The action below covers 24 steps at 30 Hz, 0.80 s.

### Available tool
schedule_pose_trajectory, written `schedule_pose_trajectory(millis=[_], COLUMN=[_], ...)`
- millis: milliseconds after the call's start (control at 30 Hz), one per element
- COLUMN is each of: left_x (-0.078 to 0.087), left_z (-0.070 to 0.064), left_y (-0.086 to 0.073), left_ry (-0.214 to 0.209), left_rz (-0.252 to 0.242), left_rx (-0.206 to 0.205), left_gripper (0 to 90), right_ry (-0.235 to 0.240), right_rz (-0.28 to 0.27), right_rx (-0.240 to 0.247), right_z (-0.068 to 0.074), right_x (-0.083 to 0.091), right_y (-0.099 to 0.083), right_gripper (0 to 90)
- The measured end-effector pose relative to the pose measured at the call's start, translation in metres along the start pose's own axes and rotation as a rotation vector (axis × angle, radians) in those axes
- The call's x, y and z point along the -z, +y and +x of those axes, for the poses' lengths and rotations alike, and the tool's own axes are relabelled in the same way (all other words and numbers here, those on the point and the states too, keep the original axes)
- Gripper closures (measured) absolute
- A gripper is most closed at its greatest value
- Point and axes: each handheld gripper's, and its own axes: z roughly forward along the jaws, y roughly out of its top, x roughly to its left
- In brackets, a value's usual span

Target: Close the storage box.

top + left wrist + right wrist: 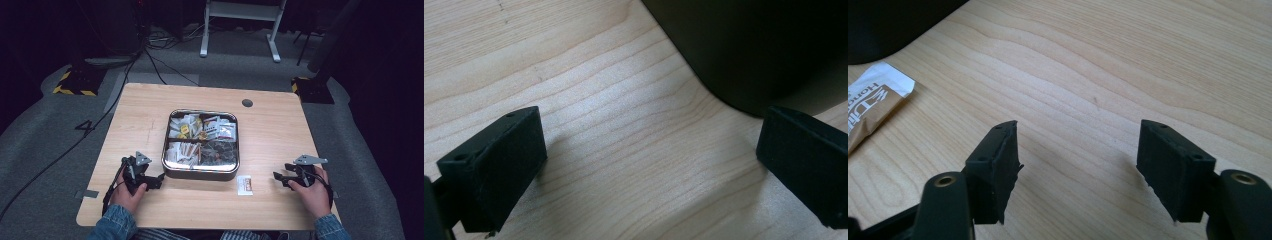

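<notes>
A square metal tin (200,171) with four compartments of small packets sits mid-table; its dark wall (749,45) rises in the left gripper view. One white and brown sachet (245,185) lies on the wood just right of the tin's front corner, and shows as the sachet (870,102) at the left of the right gripper view. My left gripper (159,181) rests on the table left of the tin, open, nothing between its jaws (651,150). My right gripper (279,178) rests at the right, open and empty (1075,160), pointing toward the sachet.
The wooden table (270,130) has a round cable hole (247,103) at the back. A white desk frame (240,25) and cables (150,55) lie on the grey floor beyond. The person's hands and denim sleeves (112,225) reach in over the front edge.
</notes>
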Motion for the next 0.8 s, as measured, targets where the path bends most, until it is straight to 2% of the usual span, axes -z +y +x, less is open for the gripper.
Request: schedule_pose_trajectory(millis=[133,233,300,333,800], left_x=[0.000,0.000,0.000,0.000,0.000], left_z=[0.000,0.000,0.000,0.000,0.000], left_y=[0.000,0.000,0.000,0.000,0.000], left_ry=[0.000,0.001,0.000,0.001,0.000], left_rz=[0.000,0.000,0.000,0.000,0.000], left_rx=[0.000,-0.001,0.000,-0.001,0.000], left_gripper=[0.0,0.0,0.0,0.0,0.0], right_ry=[0.002,-0.017,-0.034,-0.025,-0.029], right_rz=[0.011,-0.003,-0.018,-0.013,-0.006], right_rx=[-0.009,0.012,0.042,0.043,0.047], right_z=[0.001,0.002,0.002,0.002,0.001], right_x=[-0.004,-0.006,-0.011,-0.013,-0.015], right_y=[-0.003,-0.005,-0.007,-0.006,-0.004], right_gripper=[28.5,21.2,11.1,9.4,5.8])
